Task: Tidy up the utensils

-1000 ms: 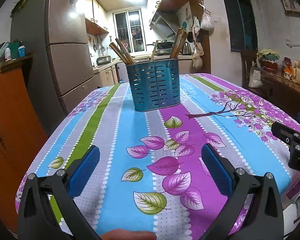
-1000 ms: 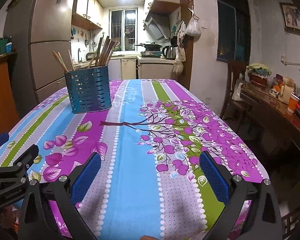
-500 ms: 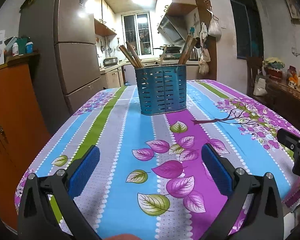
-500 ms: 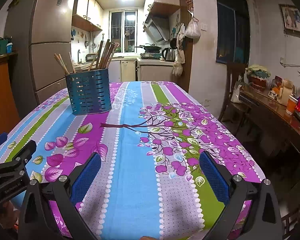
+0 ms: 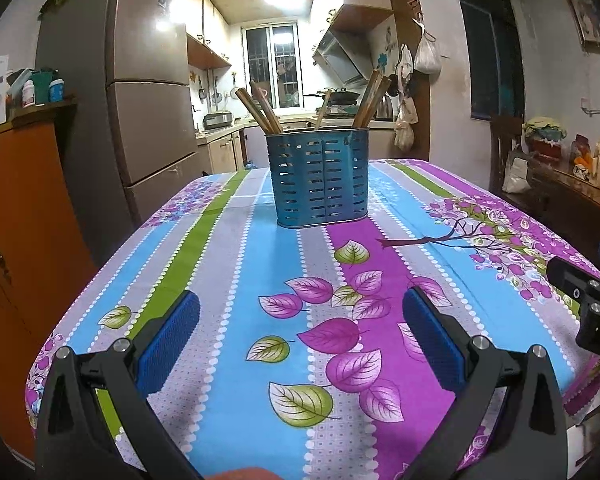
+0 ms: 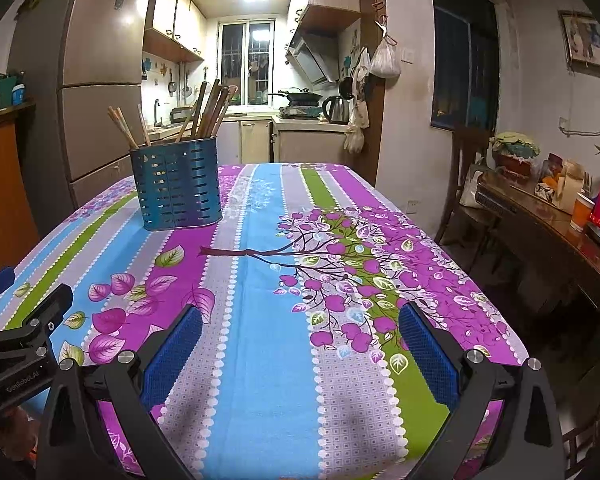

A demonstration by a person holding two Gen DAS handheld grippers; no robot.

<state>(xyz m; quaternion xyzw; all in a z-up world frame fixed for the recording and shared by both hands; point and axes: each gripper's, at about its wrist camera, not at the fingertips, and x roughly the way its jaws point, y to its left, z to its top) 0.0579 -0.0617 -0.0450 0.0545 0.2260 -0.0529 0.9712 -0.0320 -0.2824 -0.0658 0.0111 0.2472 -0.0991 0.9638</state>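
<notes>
A small kitchen opens at the back, with a lit window, a range hood and a tall fridge on the left side. In front of it stands a table covered by a striped cloth of blue, purple, grey and green, printed with leaves and a flowering tree.

A blue slotted holder stands upright on the far part of the table, on the blue and grey stripes. Wooden chopsticks stick out of its top — some lean left, some lean right. In the right wrist view the same holder sits far to the left, with its chopsticks fanned upward.

The left gripper hangs over the near edge of the table, its blue pads spread wide and nothing between them. The right gripper is likewise spread wide and empty, over the near end of the cloth. Both are well apart from the holder.

Each gripper shows in the other's view — the right gripper at the right edge, the left gripper at the lower left.

A dark wooden sideboard runs along the right wall, carrying a red bottle, an orange cup and other small items.
</notes>
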